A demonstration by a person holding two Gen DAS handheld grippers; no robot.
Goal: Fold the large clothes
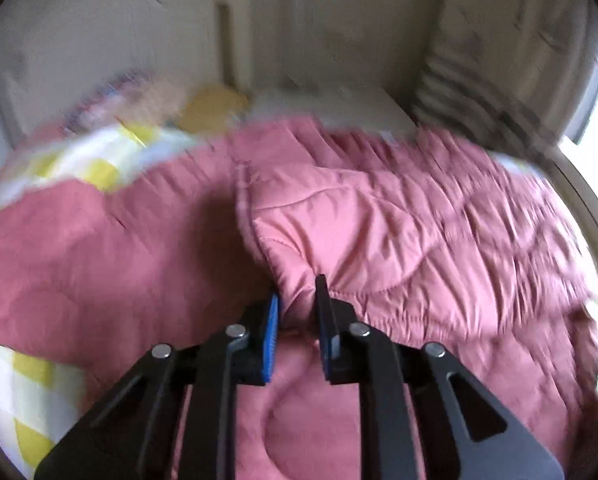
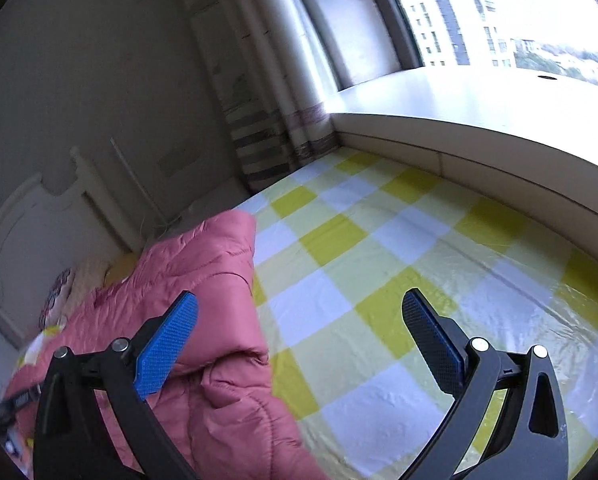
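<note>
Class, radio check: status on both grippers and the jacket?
Left gripper shut on pink jacket. Right gripper open, empty, over checked sheet. Nothing in the way.

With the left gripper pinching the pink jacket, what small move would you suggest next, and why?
Probably bring the right gripper onto the pink jacket edge at its left. The left gripper is shut on a fold, while the right is open with only the checked sheet between its fingers.

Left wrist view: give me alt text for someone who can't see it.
The left gripper is shut on a bunched fold of a pink quilted padded jacket, spread across a yellow-and-white checked bedsheet. Behind it, blurred, stand a pale wall and a striped curtain.
</note>
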